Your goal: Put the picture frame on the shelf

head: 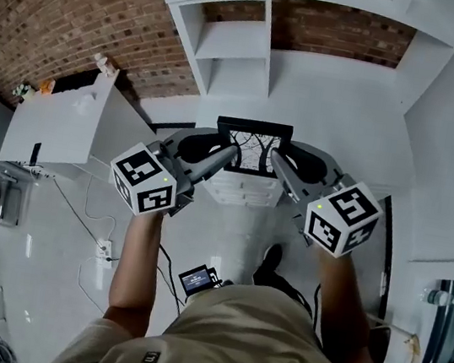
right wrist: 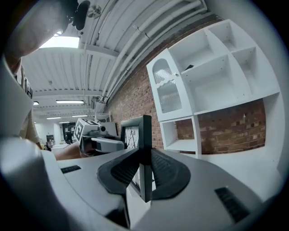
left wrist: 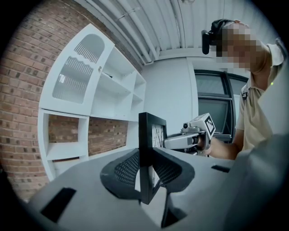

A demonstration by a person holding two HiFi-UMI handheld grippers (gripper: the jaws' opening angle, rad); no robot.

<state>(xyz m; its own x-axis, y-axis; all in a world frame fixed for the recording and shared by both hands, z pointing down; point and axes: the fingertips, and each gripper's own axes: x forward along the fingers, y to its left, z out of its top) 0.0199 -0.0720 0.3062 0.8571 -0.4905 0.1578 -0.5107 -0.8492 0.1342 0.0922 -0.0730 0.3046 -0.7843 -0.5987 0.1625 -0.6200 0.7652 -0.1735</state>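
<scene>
In the head view, the picture frame [head: 252, 144] hung in the air between the 2 tools, its printed face toward the camera. It was in front of the white shelf [head: 236, 45] and not touching it. The left gripper [head: 229, 156] pinched its left edge, and the right gripper [head: 275, 158] pinched its right edge. Bare floor [head: 227, 236] lay beneath.

In the left gripper view, both jaws pressed on the frame's black edge. The shelf's open compartments stood beyond on the left, against the brick wall [left wrist: 22, 90].

In the right gripper view, the jaws clamped the opposite edge, with the open compartments to the right.
</scene>
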